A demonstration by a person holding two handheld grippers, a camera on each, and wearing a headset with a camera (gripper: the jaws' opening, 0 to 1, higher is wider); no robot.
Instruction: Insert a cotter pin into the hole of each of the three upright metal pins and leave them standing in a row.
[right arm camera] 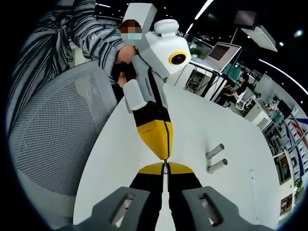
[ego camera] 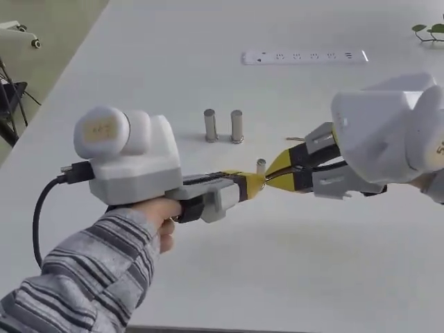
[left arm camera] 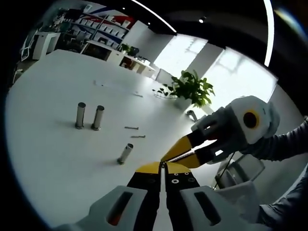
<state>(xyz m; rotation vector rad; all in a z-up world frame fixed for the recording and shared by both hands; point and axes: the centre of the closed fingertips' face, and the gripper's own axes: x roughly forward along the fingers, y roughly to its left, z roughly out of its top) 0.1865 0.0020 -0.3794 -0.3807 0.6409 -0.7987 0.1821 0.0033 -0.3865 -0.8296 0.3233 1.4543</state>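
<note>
**A:** How do the fingers stand?

**B:** The right gripper (right arm camera: 165,169) has its yellow-tipped jaws pressed together. A thin grey sliver, by its look a cotter pin (right arm camera: 165,164), pokes out from between the tips. The left gripper (left arm camera: 163,167) is clenched too, and its tips meet the right one's nose to nose in the air above the white table (ego camera: 208,277).

**A:** Does the left one pinch that sliver as well?

**B:** I cannot tell. It is too small just where the two tips touch.

**A:** And the metal pins?

**B:** Two of them, the left pin (ego camera: 210,125) and the right pin (ego camera: 236,127), stand upright side by side, just apart, farther back on the table. The third pin (ego camera: 261,166) stands alone, nearer, well apart from the pair. In the head view it sits just behind the meeting tips, which hide its lower part. In the left gripper view it looks tilted, though that may be the lens.

**A:** Anything else lying about?

**B:** Two loose cotter pins, one (left arm camera: 131,128) and another (left arm camera: 138,136), lie flat on the table. They are close to each other, between the pair and the third pin but off to one side.

**A:** Farther out?

**B:** A hand (ego camera: 163,215) in a grey striped sleeve (ego camera: 90,277) grips the left gripper's handle, and a black cable (ego camera: 40,211) loops from its rear. A white power strip (ego camera: 305,57) lies near the far edge. A potted plant (left arm camera: 190,91) stands beyond the table's end, and a mesh chair back (right arm camera: 53,144) is beside the person.
</note>
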